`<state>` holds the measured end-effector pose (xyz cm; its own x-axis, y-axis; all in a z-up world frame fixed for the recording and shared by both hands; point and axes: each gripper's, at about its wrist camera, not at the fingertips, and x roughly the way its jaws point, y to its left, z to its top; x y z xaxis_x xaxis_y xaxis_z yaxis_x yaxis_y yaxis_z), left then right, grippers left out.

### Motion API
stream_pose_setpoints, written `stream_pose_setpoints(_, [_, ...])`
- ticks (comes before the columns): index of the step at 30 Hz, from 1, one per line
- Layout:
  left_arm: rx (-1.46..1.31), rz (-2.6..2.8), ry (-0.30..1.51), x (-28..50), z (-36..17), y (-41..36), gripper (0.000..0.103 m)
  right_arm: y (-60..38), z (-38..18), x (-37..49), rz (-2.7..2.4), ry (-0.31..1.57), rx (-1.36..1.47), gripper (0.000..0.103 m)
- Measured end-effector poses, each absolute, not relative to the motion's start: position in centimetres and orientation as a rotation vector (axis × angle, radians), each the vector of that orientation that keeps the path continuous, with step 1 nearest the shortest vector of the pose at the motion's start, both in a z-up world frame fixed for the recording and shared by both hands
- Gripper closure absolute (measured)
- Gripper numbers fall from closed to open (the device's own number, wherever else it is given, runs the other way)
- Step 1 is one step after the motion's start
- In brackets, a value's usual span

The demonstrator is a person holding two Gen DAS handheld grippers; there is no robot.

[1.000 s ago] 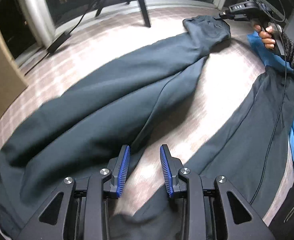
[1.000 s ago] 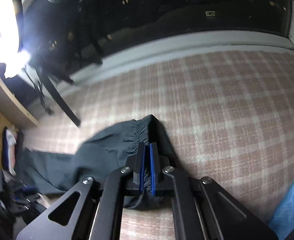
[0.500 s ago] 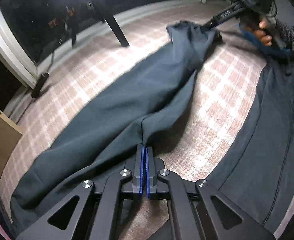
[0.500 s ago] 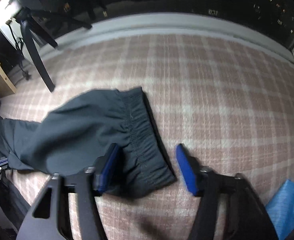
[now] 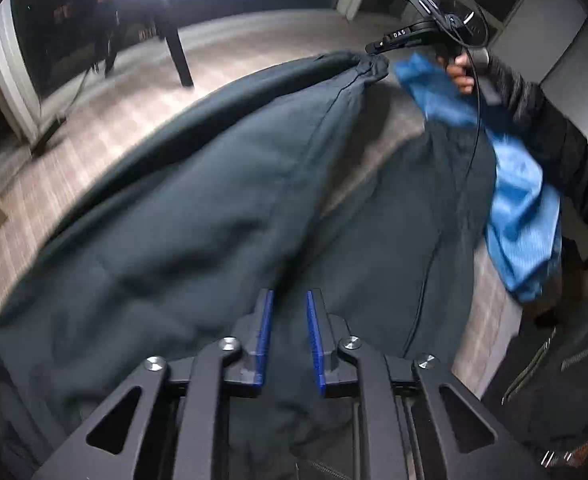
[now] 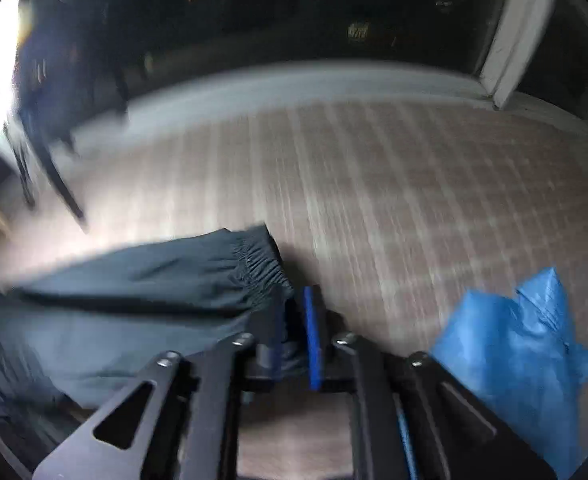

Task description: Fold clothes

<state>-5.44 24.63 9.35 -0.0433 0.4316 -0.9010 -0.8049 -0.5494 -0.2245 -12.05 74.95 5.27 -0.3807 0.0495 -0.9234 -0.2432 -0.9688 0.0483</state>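
Folding: dark trousers (image 5: pixel 198 208) lie spread over a pink checked bed cover (image 6: pixel 414 184), blurred by motion in both views.
Left tongs: the left tongs (image 5: pixel 287 336) point down at the trousers, their blue pads (image 5: pixel 263 332) apart and opening; dark cloth shows below and between them, but no pad presses on it.
Right tongs, own view: the right tongs (image 6: pixel 296 330) have a narrow gap between the pads, and the corner of the gathered elastic cuff (image 6: pixel 260 264) runs into that gap; blur hides whether the pads pinch it.
Right tongs, left view: the tips meet the bunched end of the trouser leg (image 5: pixel 368 68), which rises in a peak towards them, so the cloth looks gripped.
Right hand: a hand (image 5: pixel 460 74) in a dark sleeve (image 5: pixel 542 128) holds the handle, with a thin black cable (image 5: pixel 468 168) hanging down from it.
Blue cloth: a bright blue garment (image 5: pixel 514 208) lies by the sleeve, next to the trousers' other dark part; it also shows at the lower right of the right view.
Background: dark windows and a black stand leg (image 5: pixel 178 56) at the bed's far edge.
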Motion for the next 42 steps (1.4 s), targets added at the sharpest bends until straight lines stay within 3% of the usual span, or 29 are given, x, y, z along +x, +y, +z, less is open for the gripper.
stream_pose_setpoints(4, [-1.374,1.901,0.356,-7.9,10.3,19.8,0.08,75.9,4.3,-11.9,2.477,0.384,-1.666,0.07])
stream_pose_setpoints(6, [-1.404,1.995,0.362,-9.8,10.4,17.4,0.076,75.9,4.3,-12.8,2.494,0.372,-1.644,0.054])
stream_pose_setpoints(7, [-1.412,2.036,0.376,-10.4,10.5,16.4,0.076,75.8,4.0,-13.6,2.491,0.344,-1.652,0.053])
stream_pose_setpoints(10, [-1.427,2.17,0.372,-12.1,11.2,12.3,0.076,74.9,2.7,-15.8,2.485,0.282,-1.685,0.052])
stream_pose_setpoints(15, [-1.501,2.419,0.208,-11.6,12.8,2.6,0.076,72.2,-0.3,-18.1,2.467,0.14,-1.757,0.054])
stream_pose_setpoints(16, [-1.523,2.454,0.19,-10.9,12.9,0.7,0.076,71.6,-0.3,-18.2,2.486,0.104,-1.714,0.06])
stream_pose_setpoints(17, [-1.538,2.481,0.181,-10.4,12.7,-0.6,0.076,71.1,-0.2,-18.3,2.507,0.075,-1.689,0.073])
stream_pose_setpoints(20, [-1.61,2.605,0.124,-7.4,12.6,-5.8,0.076,70.8,0.0,-19.1,2.43,-0.003,-1.546,0.074])
stream_pose_setpoints(22, [-1.635,2.636,0.036,-5.7,12.2,-8.1,0.076,71.0,1.0,-19.3,2.42,0.073,-1.491,0.073])
stream_pose_setpoints(26, [-1.637,2.602,0.169,-3.2,10.6,-7.8,0.072,69.6,5.3,-17.3,2.539,0.231,-1.405,0.06])
stream_pose_setpoints(31, [-1.644,2.401,0.295,-5.0,6.1,-4.4,0.071,67.2,10.3,-12.4,2.634,0.408,-1.351,0.057])
stream_pose_setpoints(35, [-1.664,2.328,0.193,-7.6,3.5,-4.5,0.074,65.0,13.2,-7.5,2.663,0.489,-1.321,0.057])
stream_pose_setpoints(36, [-1.656,2.383,0.206,-8.1,3.7,-5.1,0.09,64.7,13.7,-6.4,2.661,0.479,-1.314,0.057])
stream_pose_setpoints(37, [-1.639,2.515,0.248,-8.5,4.7,-6.2,0.094,64.4,14.2,-5.3,2.66,0.469,-1.308,0.057])
stream_pose_setpoints(39, [-1.557,2.839,0.291,-8.9,7.7,-9.2,0.094,63.7,15.3,-3.1,2.647,0.441,-1.274,0.057])
stream_pose_setpoints(42, [-1.417,2.971,0.093,-7.9,11.7,-13.0,0.088,62.8,16.2,-0.3,2.639,0.444,-1.255,0.056])
